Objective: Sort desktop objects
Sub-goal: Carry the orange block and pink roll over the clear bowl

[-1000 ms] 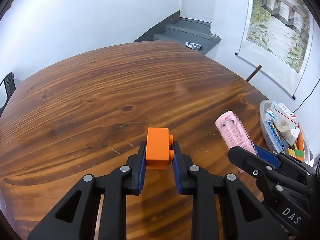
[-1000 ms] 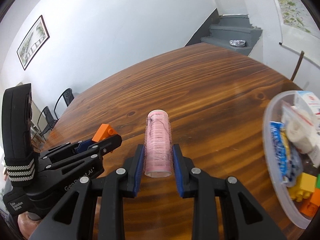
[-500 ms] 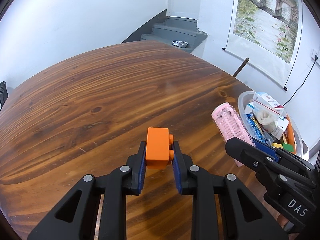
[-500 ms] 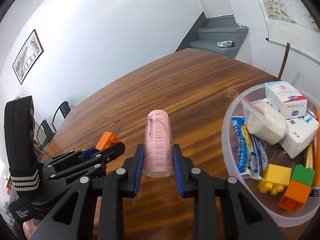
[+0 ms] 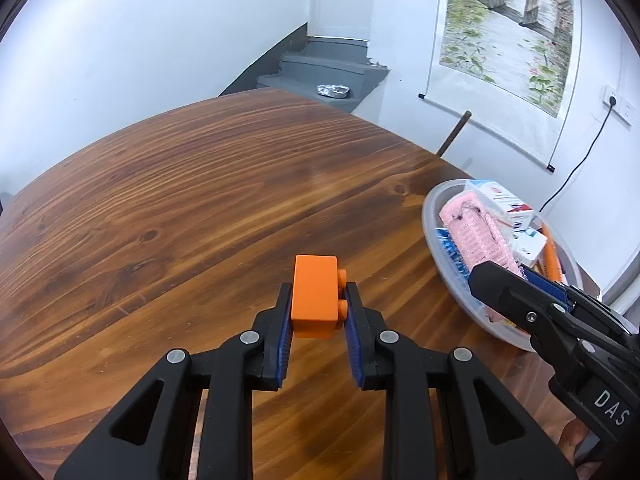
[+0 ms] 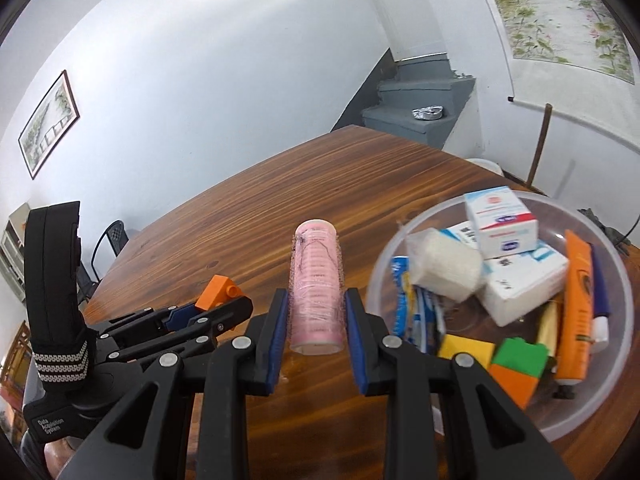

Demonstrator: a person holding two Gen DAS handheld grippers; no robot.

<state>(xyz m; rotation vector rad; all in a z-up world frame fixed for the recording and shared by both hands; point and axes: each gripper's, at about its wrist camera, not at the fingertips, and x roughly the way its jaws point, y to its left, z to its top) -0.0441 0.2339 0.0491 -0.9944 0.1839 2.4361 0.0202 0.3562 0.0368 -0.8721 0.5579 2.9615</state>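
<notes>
My left fingers (image 5: 316,320) are pinched on the orange block (image 5: 314,296), one blue pad flat against its plain side and the other against the side with the studs. The block stands clear of the wooden surface (image 5: 200,200) and sticks out past my fingertips, its long axis running forward along the fingers. The clear bowl (image 5: 430,216) is my landmark: from this block it lies off to the right and a little farther on, with bare wood between them, so this hand is the one farther from the bowl.

My right fingers (image 6: 316,320) are clamped on the pink hair roller (image 6: 316,284), gripping it near its base so most of its length points away from me along the fingers, like the block. In my right wrist view the roller sits just left of the bowl's near rim (image 6: 374,280), over the surface. My left wrist view shows the roller's far end in front of the bowl's contents, so I cannot tell whether its tip already overhangs the rim.

The bowl is crowded with white boxes (image 6: 504,228), a white roll (image 6: 444,264), an orange tube (image 6: 576,312) and yellow, green and orange blocks (image 6: 516,360). I judge the right hand goes first: a short carry to the right puts the roller over the bowl. Because it lies lengthwise, it should drop along the left wall, where the blue packets (image 6: 416,312) lie lower. The left hand has to cross more surface.
</notes>
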